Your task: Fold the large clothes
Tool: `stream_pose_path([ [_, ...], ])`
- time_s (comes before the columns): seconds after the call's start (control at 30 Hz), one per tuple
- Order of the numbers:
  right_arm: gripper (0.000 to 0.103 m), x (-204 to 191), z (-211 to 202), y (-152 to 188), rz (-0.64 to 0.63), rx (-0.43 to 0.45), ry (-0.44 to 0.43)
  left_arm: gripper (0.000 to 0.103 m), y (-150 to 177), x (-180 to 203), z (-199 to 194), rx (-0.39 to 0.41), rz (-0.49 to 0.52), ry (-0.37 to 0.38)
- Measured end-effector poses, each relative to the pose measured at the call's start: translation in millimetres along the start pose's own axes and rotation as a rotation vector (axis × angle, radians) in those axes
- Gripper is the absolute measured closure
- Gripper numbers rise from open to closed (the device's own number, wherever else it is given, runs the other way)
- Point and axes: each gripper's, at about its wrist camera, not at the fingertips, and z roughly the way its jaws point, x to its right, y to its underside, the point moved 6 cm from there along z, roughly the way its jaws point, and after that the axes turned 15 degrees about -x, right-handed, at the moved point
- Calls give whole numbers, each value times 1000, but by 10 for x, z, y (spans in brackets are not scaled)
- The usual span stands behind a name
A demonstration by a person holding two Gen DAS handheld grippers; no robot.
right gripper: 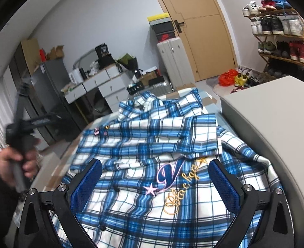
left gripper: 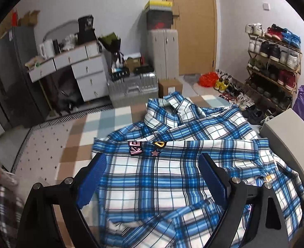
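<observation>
A blue and white plaid shirt (left gripper: 172, 165) lies spread and partly folded on a checked cloth surface (left gripper: 79, 136), collar at the far end. It also shows in the right wrist view (right gripper: 152, 144), with embroidered lettering near me. My left gripper (left gripper: 152, 163) hangs open just above the shirt's near part, jaws wide, holding nothing. My right gripper (right gripper: 155, 169) is open over the embroidered chest area, also empty. The left gripper in its hand (right gripper: 21, 136) shows blurred at the left of the right wrist view.
A grey box (right gripper: 275, 124) stands against the shirt's right side. Beyond the surface are a white drawer desk (left gripper: 75, 66), a dark fridge (left gripper: 9, 76), suitcases (left gripper: 135, 86), a wooden door (left gripper: 193, 20) and a shoe rack (left gripper: 273, 62).
</observation>
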Motion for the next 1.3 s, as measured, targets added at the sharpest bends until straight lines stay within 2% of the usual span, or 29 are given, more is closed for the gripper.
stream_pose_path([
  [0.07, 0, -47, 42, 27, 3, -19, 13, 12, -38, -80, -31, -1, 2, -20],
  [0.13, 0, -118, 58, 41, 5, -33, 18, 1, -71, -105, 14, -19, 17, -36],
  [0.2, 0, -196, 45, 37, -1, -30, 12, 1, -153, -108, 162, -79, 46, 0],
  [0.3, 0, -297, 47, 39, -28, -27, 17, 1, -371, -170, 411, -187, 25, 37],
  [0.37, 0, -346, 97, 50, -59, -41, 24, 1, -591, -197, 569, -202, 6, 47],
  [0.43, 0, -357, 146, 80, -86, -56, 28, 1, -816, -218, 824, -251, -24, 68],
  [0.5, 0, -343, 192, 98, -100, -74, 21, 1, -1066, -258, 1203, -322, -92, 115],
  [0.53, 0, -338, 214, 105, -101, -82, 12, 1, -1182, -293, 1409, -361, -128, 114],
  [0.63, 0, -270, 263, 124, -92, -110, -29, 1, -1501, -350, 1971, -424, -224, 141],
  [0.7, 0, -221, 292, 128, -84, -125, -48, 1, -1661, -332, 2294, -451, -240, 139],
  [0.8, 0, -153, 336, 120, -79, -143, -74, 1, -1860, -389, 2665, -446, -250, 144],
  [0.9, 0, -89, 384, 118, -67, -161, -98, 1, -1953, -379, 2923, -458, -253, 191],
  [0.97, 0, -52, 410, 115, -52, -174, -124, 2, -1977, -364, 3122, -481, -244, 166],
  [1.0, 0, -39, 427, 120, -43, -183, -140, 6, -1979, -348, 3182, -484, -240, 164],
  [1.03, 0, -34, 437, 128, -38, -192, -149, 18, -1979, -330, 3234, -484, -237, 169],
  [1.07, 0, -34, 440, 133, -36, -197, -156, 25, -1974, -323, 3254, -492, -235, 172],
  [1.1, 0, -37, 443, 138, -36, -202, -162, 43, -1946, -297, 3332, -512, -231, 189],
  [1.13, 0, -43, 439, 140, -40, -203, -164, 72, -1904, -283, 3377, -539, -227, 188],
  [1.2, 0, -63, 417, 141, -46, -200, -166, 94, -1831, -264, 3439, -578, -218, 183],
  [1.23, 0, -75, 402, 143, -49, -199, -171, 97, -1809, -248, 3404, -556, -218, 196],
  [1.3, 0, -80, 373, 136, -50, -189, -170, 100, -1775, -227, 3277, -516, -196, 160],
])
